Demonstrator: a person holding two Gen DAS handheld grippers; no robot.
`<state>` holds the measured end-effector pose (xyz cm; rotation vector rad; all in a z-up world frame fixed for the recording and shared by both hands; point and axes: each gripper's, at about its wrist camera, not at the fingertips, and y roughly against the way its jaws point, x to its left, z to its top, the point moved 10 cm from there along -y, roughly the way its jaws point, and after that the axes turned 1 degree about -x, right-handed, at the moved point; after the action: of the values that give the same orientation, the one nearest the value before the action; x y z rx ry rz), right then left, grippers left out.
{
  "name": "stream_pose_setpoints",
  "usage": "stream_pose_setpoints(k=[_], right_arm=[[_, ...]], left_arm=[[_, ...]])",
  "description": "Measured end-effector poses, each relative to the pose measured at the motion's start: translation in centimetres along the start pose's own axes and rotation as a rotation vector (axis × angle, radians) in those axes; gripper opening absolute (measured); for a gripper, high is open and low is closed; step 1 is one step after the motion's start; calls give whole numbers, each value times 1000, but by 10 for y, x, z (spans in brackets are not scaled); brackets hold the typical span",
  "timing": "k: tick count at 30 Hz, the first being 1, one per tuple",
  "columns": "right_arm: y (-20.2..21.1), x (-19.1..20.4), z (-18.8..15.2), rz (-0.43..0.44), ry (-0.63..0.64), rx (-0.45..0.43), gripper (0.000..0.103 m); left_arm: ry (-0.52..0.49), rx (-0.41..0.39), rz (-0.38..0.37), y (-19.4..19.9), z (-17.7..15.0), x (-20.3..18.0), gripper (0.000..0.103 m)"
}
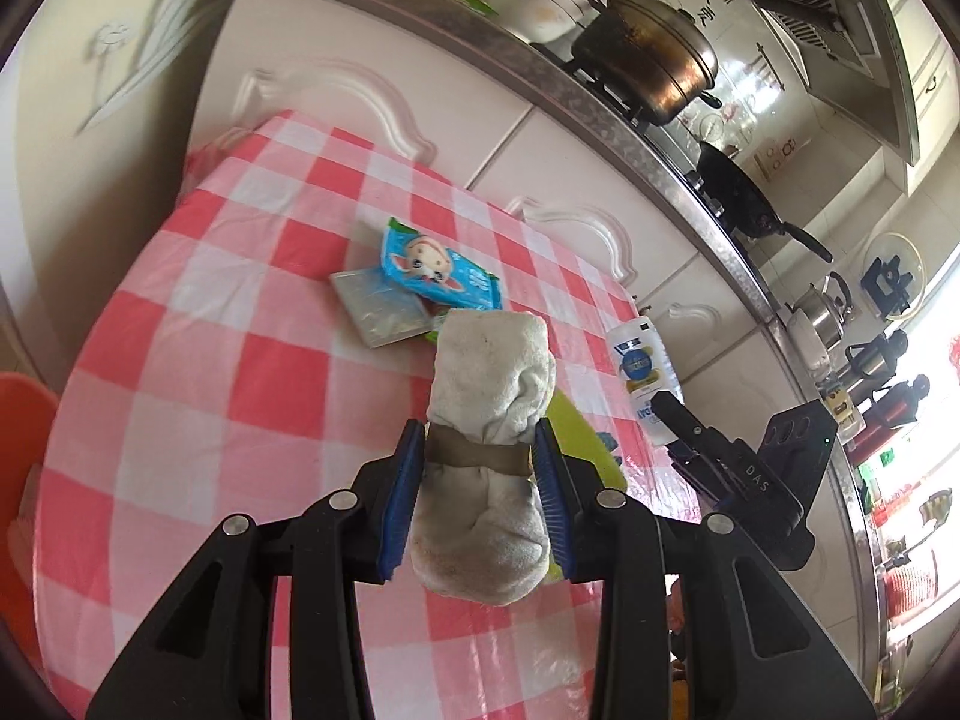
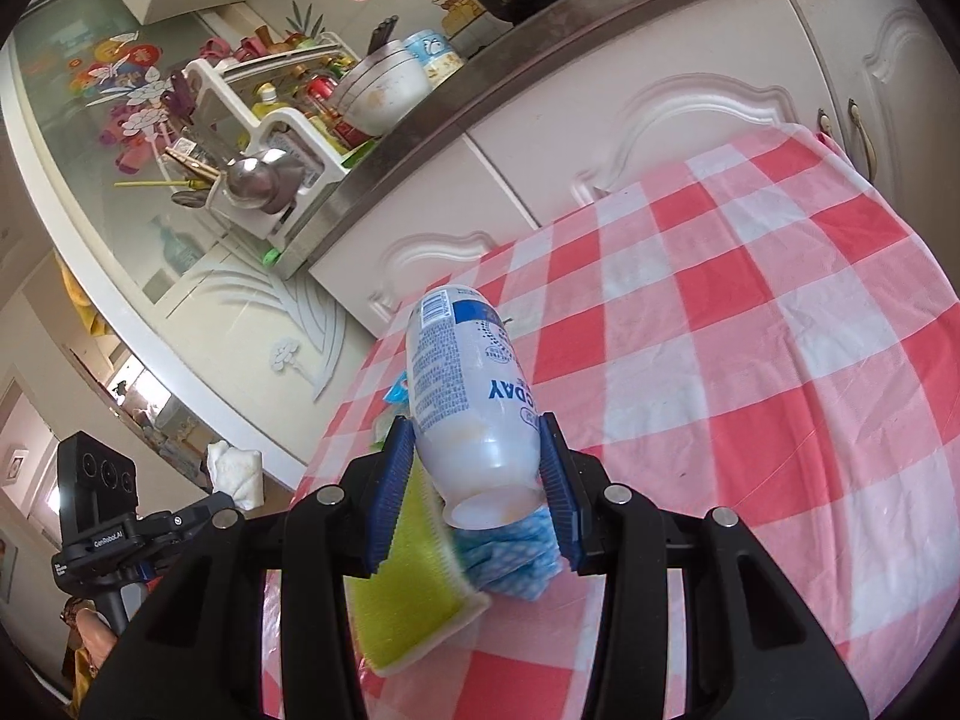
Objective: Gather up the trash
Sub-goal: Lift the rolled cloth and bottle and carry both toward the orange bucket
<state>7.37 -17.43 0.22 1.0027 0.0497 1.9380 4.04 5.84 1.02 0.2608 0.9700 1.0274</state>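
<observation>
Left wrist view: the left gripper (image 1: 480, 468) has its jaws clamped on a dirty sock (image 1: 489, 420) at its grey band, held above the checked surface (image 1: 210, 360), apparently lifted for disposal. Beyond it lie a blue packet (image 1: 438, 267) overlapping a clear wrapper (image 1: 378, 312), near the surface's far edge by the cabinets (image 1: 540, 162). Open cloth spreads to the left.

Right wrist view: the right gripper (image 2: 477, 480) grips a white bottle (image 2: 468, 384) near its neck, jaws closed on it, raised over a green sponge (image 2: 414, 576) and blue cloth (image 2: 516, 558). To the right the surface is bare, with room to move; its left edge is close.
</observation>
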Motion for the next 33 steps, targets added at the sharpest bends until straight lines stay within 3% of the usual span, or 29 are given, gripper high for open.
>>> stream_pose_setpoints(k=[12, 25, 29, 33], right_arm=[[15, 57, -16, 24, 90, 1, 44], [16, 100, -53, 32, 143, 75, 43], [7, 111, -68, 4, 188, 109, 21], [-1, 114, -78, -48, 238, 132, 19]], left_arm=[[36, -52, 9, 47, -21, 35, 38], [123, -70, 40, 82, -50, 95, 38], [154, -76, 48, 92, -58, 114, 38], [180, -85, 61, 102, -66, 131, 38]])
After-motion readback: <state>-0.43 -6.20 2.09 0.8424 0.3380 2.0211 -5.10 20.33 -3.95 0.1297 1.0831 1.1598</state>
